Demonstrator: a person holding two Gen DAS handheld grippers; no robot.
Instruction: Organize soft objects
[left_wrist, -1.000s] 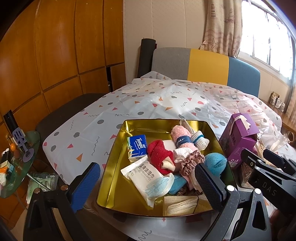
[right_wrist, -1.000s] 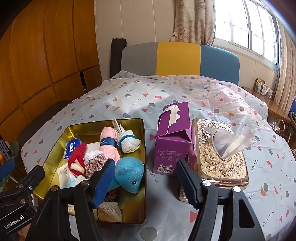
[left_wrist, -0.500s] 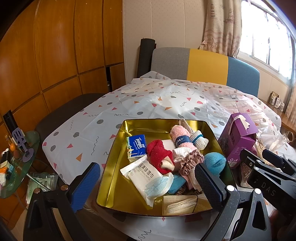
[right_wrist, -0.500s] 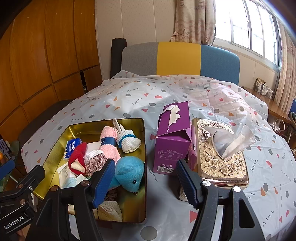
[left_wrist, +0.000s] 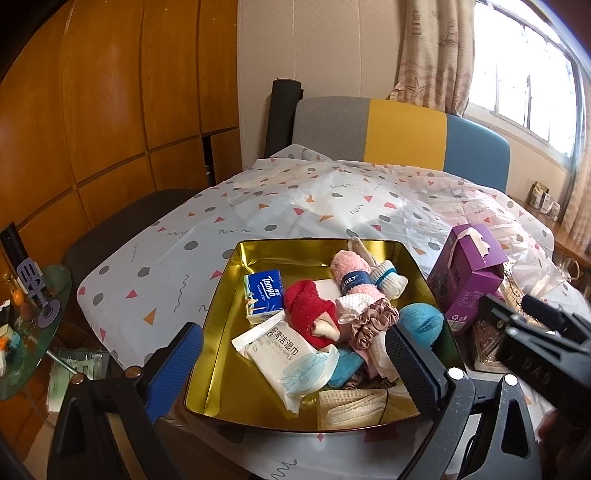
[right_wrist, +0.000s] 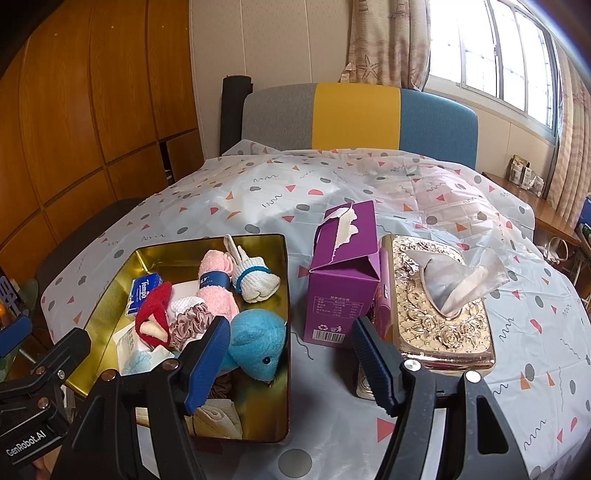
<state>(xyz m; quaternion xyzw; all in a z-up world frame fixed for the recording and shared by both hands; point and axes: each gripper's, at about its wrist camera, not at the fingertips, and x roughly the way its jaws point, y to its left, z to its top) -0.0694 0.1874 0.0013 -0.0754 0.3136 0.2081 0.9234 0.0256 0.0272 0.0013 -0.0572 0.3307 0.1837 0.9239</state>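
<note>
Plush toy (right_wrist: 258, 341) in tin (right_wrist: 284, 280), head apparently nearward

A gold tin (left_wrist: 221, 295) holds a blue tissue pack (left_wrist: 264, 295), a red sock (left_wrist: 306, 310), a pink towel roll (left_wrist: 351, 277) and a turquoise plush (right_wrist: 258, 343). The worktop (right_wrist: 332, 192) cloth is white with grey dots and orange-pink triangles. Beside the tin stand a purple carton (right_wrist: 343, 288) and an embossed gold tissue box (right_wrist: 443, 325).
</note>
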